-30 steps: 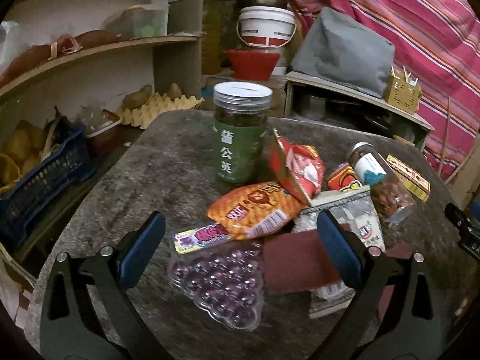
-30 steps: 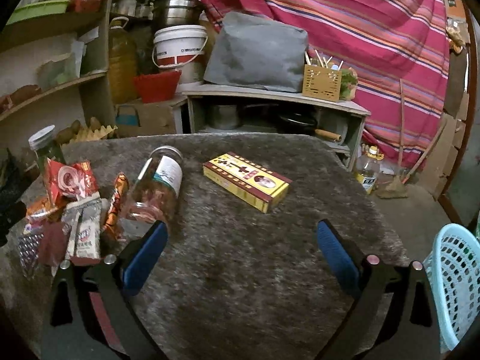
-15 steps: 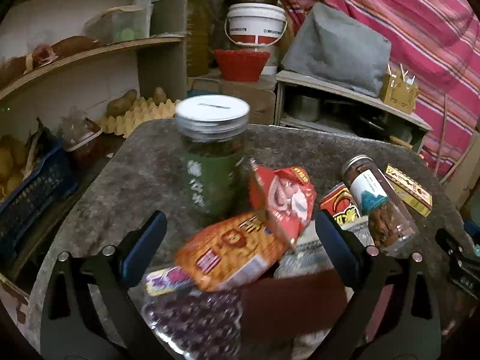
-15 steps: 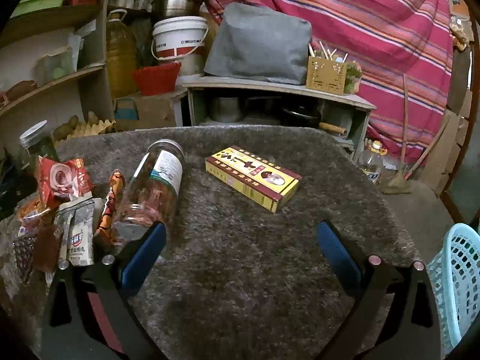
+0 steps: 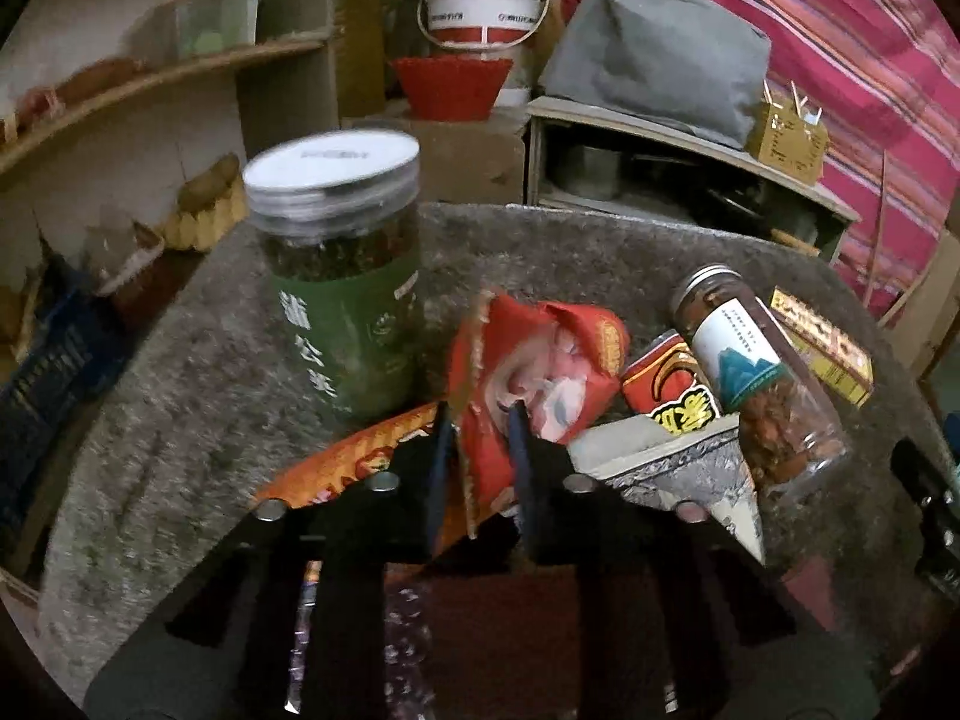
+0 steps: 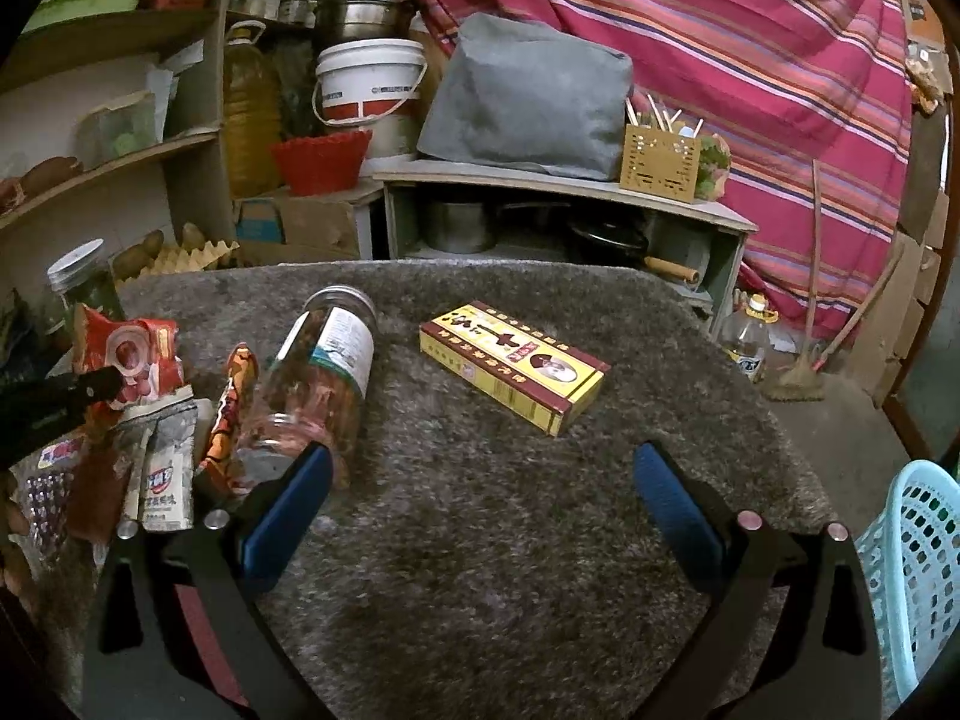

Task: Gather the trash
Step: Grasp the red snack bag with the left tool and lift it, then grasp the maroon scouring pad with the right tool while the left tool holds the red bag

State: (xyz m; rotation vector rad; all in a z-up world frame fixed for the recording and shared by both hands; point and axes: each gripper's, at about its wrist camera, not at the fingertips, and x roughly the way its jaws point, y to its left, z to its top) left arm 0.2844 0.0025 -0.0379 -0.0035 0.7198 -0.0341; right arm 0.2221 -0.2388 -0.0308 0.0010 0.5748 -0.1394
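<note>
Left wrist view: a round bench [image 5: 180, 420] covered in grey, fuzzy pile stands before wooden shelves and striped red cloth. The left hand-held gripper [image 5: 480, 438] has just closed its jaws onto a crinkled red snack wrapper [image 5: 540, 372], right of an upright green-labelled jar [image 5: 342, 300].

Right wrist view: the right hand-held gripper [image 6: 480, 480] hangs wide open, empty, over bare pile; a pale-blue mesh basket [image 6: 912, 570] sits near right.

A heap of wrappers [image 5: 540, 372] is piled at the left of the table [image 6: 510, 540], with a tall jar [image 5: 342, 300] stood upright at its far left. A bottle [image 6: 318, 384] is laid on its side just right of the heap, and a box [image 6: 516, 366] is set further right. A basket [image 6: 912, 576] is placed off the table's near right edge
</note>
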